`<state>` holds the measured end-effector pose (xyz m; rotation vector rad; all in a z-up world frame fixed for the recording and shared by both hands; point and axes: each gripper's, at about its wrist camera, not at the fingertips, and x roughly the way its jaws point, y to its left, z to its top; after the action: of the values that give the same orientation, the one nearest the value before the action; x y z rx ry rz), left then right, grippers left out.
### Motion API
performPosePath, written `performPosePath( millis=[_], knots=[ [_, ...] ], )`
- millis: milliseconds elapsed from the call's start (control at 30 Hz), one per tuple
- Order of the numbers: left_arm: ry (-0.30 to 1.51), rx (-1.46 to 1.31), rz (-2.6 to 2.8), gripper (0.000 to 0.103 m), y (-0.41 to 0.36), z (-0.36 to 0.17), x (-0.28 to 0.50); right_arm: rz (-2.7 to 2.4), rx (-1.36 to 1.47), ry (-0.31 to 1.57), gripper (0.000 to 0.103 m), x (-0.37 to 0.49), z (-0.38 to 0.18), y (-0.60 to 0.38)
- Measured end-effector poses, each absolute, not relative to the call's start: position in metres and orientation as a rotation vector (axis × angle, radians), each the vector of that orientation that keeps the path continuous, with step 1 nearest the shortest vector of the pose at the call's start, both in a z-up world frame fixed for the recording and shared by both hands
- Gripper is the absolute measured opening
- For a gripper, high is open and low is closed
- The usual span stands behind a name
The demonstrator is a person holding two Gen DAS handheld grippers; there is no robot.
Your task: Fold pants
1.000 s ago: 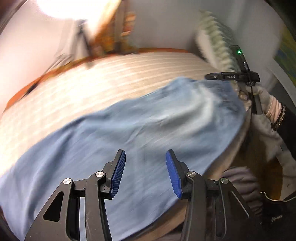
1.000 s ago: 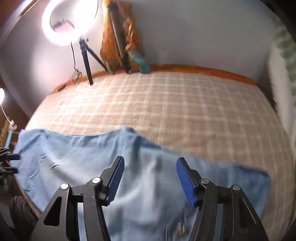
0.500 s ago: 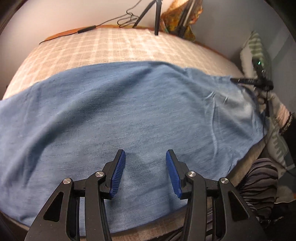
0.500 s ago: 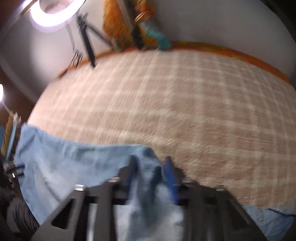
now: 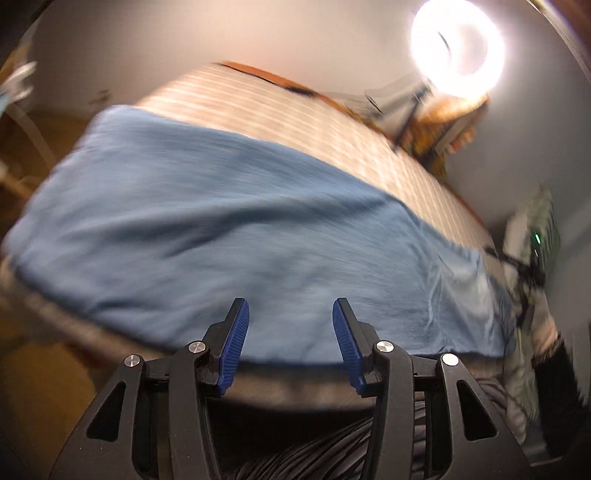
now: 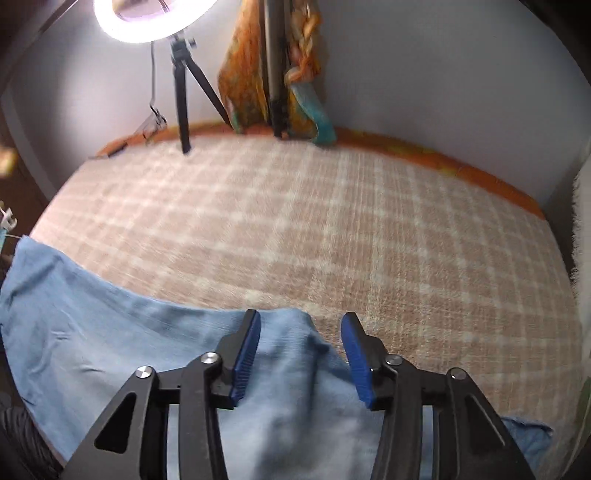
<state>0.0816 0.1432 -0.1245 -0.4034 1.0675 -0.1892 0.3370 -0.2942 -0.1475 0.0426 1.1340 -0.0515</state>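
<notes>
While spread flat along near edge of bed: light blue pants (image 5: 229, 236), both tools over them.
Left gripper (image 5: 290, 345) jaws apart, nothing between, above near hem of pants at mattress edge. Right gripper (image 6: 301, 360) jaws just reopened, parted, raised fold of blue cloth between pads but not pinched. Checked beige blanket (image 6: 332, 229) under pants; ring light (image 6: 147, 18) on tripod at far side by wall.

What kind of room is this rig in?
Most likely a bedroom used as a recording spot: blue pants lie spread on a bed with a checked cover, a pillow sits at one end, and a ring light on a tripod stands against the wall.
</notes>
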Motion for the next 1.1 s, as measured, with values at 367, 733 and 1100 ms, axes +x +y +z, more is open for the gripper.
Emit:
performPosePath(
  millis=[367,733,1100],
  knots=[
    [0.934,-0.835,0.072,0.046,0.299,-0.125,0.02,0.103,0.113,1.03,0.082,0.307,-0.07,-0.222],
    [0.93,-1.004,0.099,0.046,0.35,-0.182,0.047,0.193,0.074,1.027,0.088,0.293,-0.037,-0.12],
    [0.897,-1.047,0.064,0.05,0.357,-0.197,0.054,0.268,0.061,1.039,0.088,0.316,-0.037,-0.048]
  ],
)
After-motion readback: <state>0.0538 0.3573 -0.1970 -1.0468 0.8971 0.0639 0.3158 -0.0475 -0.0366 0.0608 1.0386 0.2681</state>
